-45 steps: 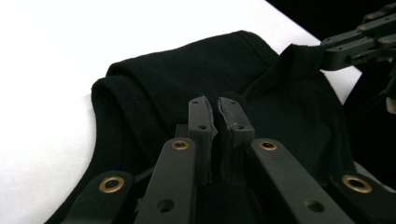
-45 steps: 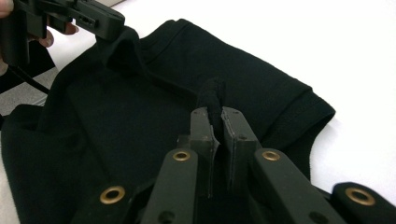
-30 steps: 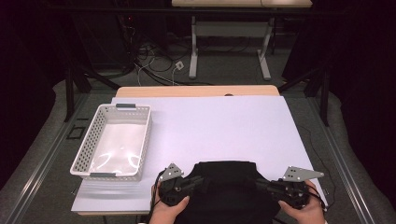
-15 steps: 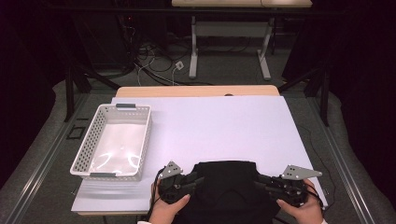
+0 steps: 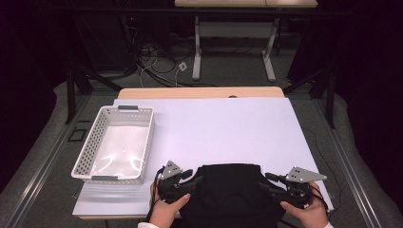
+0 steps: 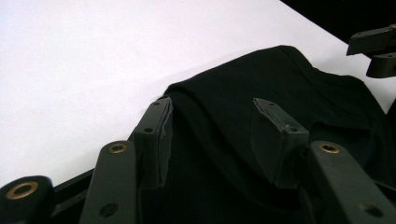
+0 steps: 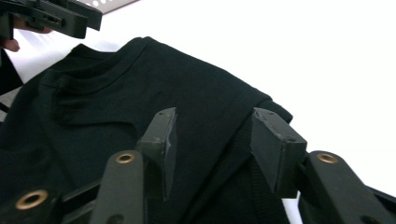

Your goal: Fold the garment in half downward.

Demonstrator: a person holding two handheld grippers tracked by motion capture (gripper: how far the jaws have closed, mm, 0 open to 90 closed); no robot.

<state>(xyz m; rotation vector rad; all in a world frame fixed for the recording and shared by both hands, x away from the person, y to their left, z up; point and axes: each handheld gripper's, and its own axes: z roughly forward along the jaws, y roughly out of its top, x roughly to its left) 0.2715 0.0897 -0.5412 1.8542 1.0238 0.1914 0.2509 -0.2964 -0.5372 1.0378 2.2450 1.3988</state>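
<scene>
A white perforated plastic basket sits near the table's left edge. At the near edge lies a soft, rumpled black shirt. The left gripper is spread over its left side, and the right gripper is spread over its right side.

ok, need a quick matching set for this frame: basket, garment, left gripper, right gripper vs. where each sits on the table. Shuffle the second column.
Things:
1. white basket
2. black garment
3. left gripper
4. right gripper

Places:
A. at the garment's right edge, jaws apart
B. near edge, centre, lying on the white table cover
C. left side of the table, empty
D. at the garment's left edge, jaws apart

Pairs: 1-C, 2-B, 3-D, 4-A
</scene>
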